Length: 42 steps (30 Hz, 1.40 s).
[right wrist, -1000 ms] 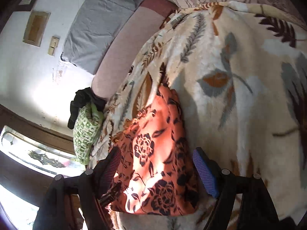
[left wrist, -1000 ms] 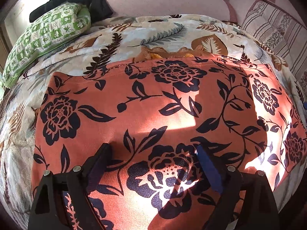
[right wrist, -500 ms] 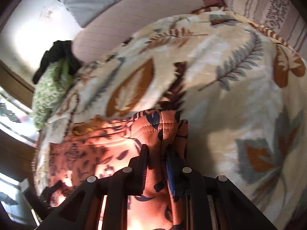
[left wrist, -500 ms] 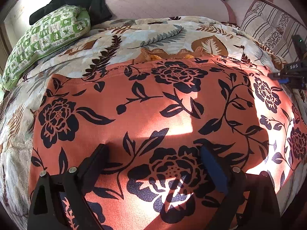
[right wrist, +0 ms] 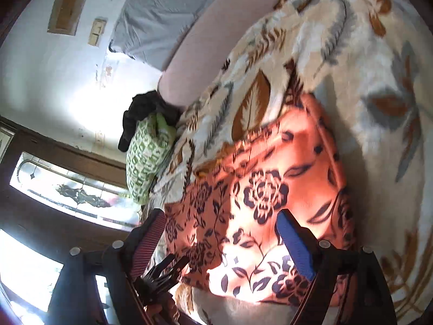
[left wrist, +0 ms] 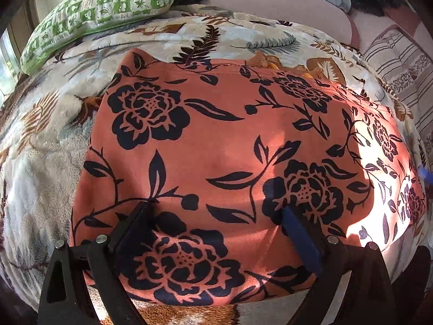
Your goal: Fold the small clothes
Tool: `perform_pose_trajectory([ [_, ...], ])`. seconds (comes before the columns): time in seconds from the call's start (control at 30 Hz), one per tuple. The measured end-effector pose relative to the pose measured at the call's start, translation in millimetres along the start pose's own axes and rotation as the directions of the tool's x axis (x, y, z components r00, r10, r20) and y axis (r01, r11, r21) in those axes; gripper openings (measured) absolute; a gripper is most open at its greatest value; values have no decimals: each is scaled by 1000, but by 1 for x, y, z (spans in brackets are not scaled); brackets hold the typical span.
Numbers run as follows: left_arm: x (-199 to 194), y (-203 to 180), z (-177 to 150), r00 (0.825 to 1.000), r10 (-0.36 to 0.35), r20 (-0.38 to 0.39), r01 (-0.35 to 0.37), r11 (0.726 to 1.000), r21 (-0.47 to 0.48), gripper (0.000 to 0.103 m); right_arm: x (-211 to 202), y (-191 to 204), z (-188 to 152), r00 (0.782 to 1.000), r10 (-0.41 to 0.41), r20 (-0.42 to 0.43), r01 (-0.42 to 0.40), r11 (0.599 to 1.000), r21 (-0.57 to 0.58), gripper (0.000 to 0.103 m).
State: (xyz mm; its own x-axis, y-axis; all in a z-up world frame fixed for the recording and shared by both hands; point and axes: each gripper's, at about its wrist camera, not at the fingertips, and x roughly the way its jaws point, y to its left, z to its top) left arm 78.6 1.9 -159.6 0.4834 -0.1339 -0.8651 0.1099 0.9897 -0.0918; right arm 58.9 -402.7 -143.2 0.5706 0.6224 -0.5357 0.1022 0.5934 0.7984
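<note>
- Orange flowered garment (left wrist: 222, 162) now lies flat on the bed blanket (right wrist: 379, 86), mid-frame.
- My right jaws (right wrist: 224, 241) have just opened, releasing its edge; left jaws (left wrist: 216, 233) hover apart, empty.
- That fold looks placed.

Sunlit white wall (right wrist: 48, 81) and window (right wrist: 73, 192) beside a pink headboard (left wrist: 270, 2).

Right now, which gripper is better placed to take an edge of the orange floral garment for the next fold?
Probably the left gripper: it hangs open over the orange floral garment, near its close edge. The right gripper, just reopened and empty, views it obliquely from one end.
</note>
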Motion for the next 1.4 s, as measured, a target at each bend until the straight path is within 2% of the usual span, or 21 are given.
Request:
perform_pose_trajectory([
  [0.03,-10,2,1,1000,-13,11,13,1000,-9,96,17,-12,-8,995,-81,-53,82,996,22,87],
  [0.07,-23,7,3,998,-54,28,55,998,-36,96,32,-26,-15,979,-175,-109,181,982,52,87],
  [0.13,-57,24,2,982,-139,124,152,984,-98,96,30,-28,-26,984,-165,-62,168,985,45,88],
  [0.2,-83,45,-4,968,-158,197,187,972,-139,96,26,-19,-26,985,-170,-42,171,985,19,88],
  [0.27,-91,69,-12,965,-161,206,203,958,-203,96,26,-17,-24,984,-175,-38,177,984,33,88],
  [0.37,-69,108,-32,966,-212,148,252,901,-354,95,22,-10,-28,987,-155,-30,156,987,23,88],
  [0.4,-55,117,-40,963,-245,111,269,874,-404,82,20,-9,-31,989,-145,-29,145,989,14,88],
  [0.43,-40,122,-49,961,-272,54,267,853,-449,42,21,-9,-34,989,-139,-38,140,990,9,88],
  [0.47,-28,127,-55,963,-270,10,240,838,-489,20,24,-11,-36,988,-149,-52,150,989,14,88],
  [0.53,-31,132,-60,948,-315,46,291,800,-524,14,26,-20,-41,984,-166,-69,170,984,46,88],
  [0.67,-72,106,-51,963,-245,109,268,879,-394,12,24,-23,-41,985,-161,-60,164,985,53,87],
  [0.73,-56,107,-53,974,-220,58,224,888,-401,13,24,-24,-40,984,-166,-62,170,984,52,87],
  [0.77,-31,114,-57,976,-217,-27,186,887,-423,13,25,-24,-40,984,-169,-63,172,984,51,87],
  [0.83,-26,125,-63,967,-256,-4,225,856,-466,16,25,-25,-39,983,-174,-66,177,983,49,87],
  [0.87,-35,123,-58,970,-242,4,217,864,-454,17,25,-24,-39,982,-174,-68,178,983,50,87],
  [0.97,-66,107,-38,988,-140,62,152,929,-338,26,24,-25,-38,983,-166,-75,170,985,45,87],
  [1.03,-81,103,-21,986,-123,113,151,944,-293,37,23,-26,-38,984,-158,-78,162,986,47,87],
  [1.13,-80,96,17,978,-146,149,175,962,-209,42,23,-25,-37,984,-159,-84,163,986,42,87],
  [1.3,-24,85,83,972,-220,77,228,967,-111,42,22,-27,-37,985,-145,-89,149,988,41,87],
  [1.37,12,86,100,983,-182,27,184,979,-89,42,20,-29,-36,986,-140,-91,144,988,49,87],
  [1.4,34,92,105,992,-128,-15,127,988,-86,42,20,-30,-36,986,-138,-92,143,988,55,87],
])
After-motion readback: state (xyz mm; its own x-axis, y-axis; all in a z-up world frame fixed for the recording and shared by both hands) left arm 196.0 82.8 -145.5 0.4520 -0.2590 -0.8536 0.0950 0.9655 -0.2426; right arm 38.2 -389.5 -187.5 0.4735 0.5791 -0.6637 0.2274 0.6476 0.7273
